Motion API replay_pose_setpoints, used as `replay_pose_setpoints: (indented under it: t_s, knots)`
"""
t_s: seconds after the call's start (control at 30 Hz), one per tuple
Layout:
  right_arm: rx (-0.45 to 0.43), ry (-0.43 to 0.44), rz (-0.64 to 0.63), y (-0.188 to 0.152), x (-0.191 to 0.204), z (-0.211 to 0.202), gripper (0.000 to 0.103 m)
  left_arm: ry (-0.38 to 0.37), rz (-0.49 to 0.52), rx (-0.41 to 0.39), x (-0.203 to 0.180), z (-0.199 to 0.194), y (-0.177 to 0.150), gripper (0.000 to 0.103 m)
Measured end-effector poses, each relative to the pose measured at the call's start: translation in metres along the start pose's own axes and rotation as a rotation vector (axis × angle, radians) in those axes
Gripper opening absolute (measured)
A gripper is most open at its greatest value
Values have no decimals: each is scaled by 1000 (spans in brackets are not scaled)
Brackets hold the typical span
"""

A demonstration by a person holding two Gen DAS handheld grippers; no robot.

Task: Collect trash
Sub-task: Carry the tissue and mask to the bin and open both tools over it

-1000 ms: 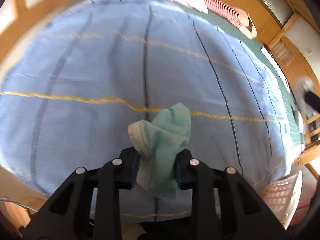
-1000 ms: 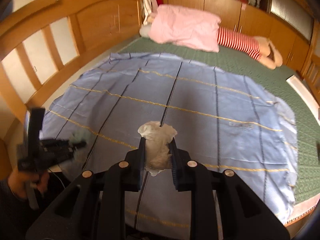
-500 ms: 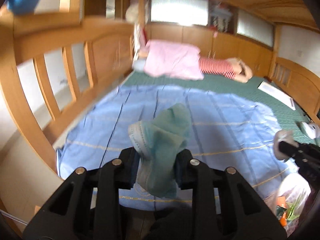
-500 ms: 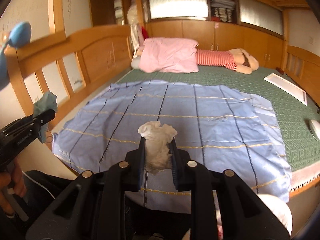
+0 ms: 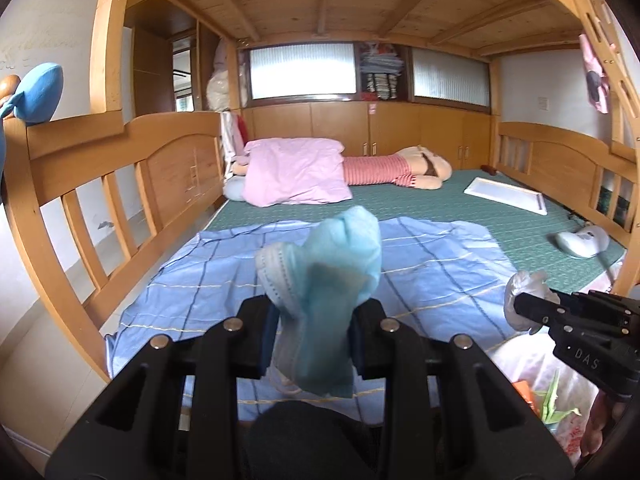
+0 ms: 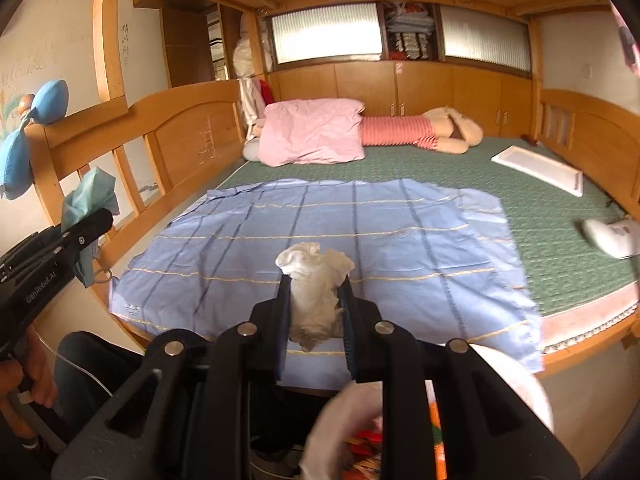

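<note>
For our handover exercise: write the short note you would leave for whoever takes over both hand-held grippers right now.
Left hand-held gripper: shut on a crumpled blue face mask.
Right hand-held gripper: shut on a wad of white tissue.
Both are off the blue sheet, held in the air at the bed's near edge.
The white trash bag sits open just below the right gripper.
Done: both pieces picked up.
Left: drop both into the bag.
</note>
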State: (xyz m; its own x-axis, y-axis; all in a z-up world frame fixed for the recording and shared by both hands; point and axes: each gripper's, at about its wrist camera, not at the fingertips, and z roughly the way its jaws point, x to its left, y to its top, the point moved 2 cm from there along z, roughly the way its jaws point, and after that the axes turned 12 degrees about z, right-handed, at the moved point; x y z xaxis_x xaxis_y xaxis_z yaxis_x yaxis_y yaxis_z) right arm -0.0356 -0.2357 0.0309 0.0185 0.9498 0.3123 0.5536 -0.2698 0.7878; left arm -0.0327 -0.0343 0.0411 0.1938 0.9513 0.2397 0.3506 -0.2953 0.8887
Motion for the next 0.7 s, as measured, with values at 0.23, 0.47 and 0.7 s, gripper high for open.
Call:
replay_pose_setpoints:
  t_s: [0.23,0.47,0.7]
  knots:
    - [-8,-137,28,-9,-60,-36,23,-140,-8,-20,-31,-3,0,30]
    - [133,-261,120,-52,-126,-20,24,-300,63,25,-79,7,-6,30]
    - [297,-286,218,-83,-151,8,50,-394,101,67,-106,15,-19,30]
